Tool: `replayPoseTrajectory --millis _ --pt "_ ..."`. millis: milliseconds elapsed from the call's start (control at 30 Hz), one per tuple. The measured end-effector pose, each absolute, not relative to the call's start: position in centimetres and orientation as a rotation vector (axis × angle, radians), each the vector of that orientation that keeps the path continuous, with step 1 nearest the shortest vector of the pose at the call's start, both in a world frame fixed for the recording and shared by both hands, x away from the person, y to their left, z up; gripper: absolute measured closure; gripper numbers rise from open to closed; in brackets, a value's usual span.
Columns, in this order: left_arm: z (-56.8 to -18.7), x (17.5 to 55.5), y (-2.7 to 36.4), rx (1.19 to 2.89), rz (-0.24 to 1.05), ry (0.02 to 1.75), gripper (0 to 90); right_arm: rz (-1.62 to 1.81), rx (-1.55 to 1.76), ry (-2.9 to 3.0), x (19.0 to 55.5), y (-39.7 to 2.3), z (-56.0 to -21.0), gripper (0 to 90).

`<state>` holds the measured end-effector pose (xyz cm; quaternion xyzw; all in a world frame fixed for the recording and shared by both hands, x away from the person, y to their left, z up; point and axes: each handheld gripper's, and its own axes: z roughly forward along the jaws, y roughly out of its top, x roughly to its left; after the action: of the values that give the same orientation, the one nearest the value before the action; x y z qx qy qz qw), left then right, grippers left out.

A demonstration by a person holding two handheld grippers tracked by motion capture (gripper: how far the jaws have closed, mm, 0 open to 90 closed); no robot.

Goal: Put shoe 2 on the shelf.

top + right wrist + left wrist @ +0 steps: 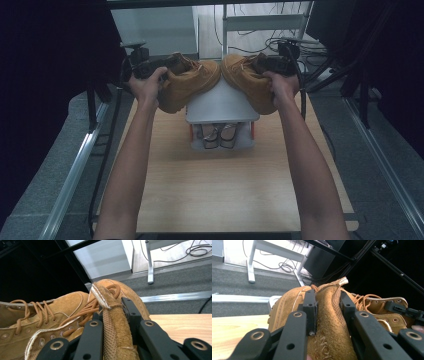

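Note:
Two tan suede lace-up boots hang over the table, toes nearly touching above a small grey shoe rack (220,107). My left gripper (169,63) is shut on the left boot (190,82); in the left gripper view its black jaws pinch the boot's padded collar (329,315). The other boot (382,307) lies beyond, with the other gripper's jaw on it. My right gripper (261,63) is shut on the right boot (247,82). Seen from the right gripper view, the jaws squeeze its collar (112,325), and the left boot (50,310) sits to the left.
The rack stands at the far middle of a wooden table (225,195), with a pair of strappy shoes (220,136) on its lower shelf. Metal rails (75,170) run along both sides. A white frame (260,22) and cables lie behind, dark curtains at left and right.

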<state>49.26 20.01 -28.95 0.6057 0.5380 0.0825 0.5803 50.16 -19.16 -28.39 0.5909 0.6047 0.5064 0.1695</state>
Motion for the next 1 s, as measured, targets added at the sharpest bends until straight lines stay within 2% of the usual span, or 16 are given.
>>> replayPoseTrajectory --millis 167,400,467,600,867,1000 --pt "-29.2 49.8 20.6 1.435 0.16 1.255 71.5 1.431 1.706 1.729 51.0 -19.8 -28.6 75.9" --pt "-29.9 49.9 21.1 1.496 0.177 1.233 61.9 1.413 1.573 1.801 51.4 -19.2 -28.5 59.8" --pt "-29.8 49.9 21.2 1.494 0.188 1.209 57.1 1.417 1.552 1.79 51.5 -19.3 -28.4 53.4" --pt "-29.1 49.6 21.6 1.476 0.211 1.195 43.6 1.424 1.518 1.77 51.5 -19.6 -28.3 46.7" --pt "-29.3 49.7 20.8 1.516 0.208 1.176 40.0 1.417 1.428 1.729 50.9 -19.4 -27.6 37.1" --pt "-29.2 49.5 20.7 1.507 0.214 1.172 40.8 1.408 1.377 1.746 50.4 -19.3 -26.9 37.6"
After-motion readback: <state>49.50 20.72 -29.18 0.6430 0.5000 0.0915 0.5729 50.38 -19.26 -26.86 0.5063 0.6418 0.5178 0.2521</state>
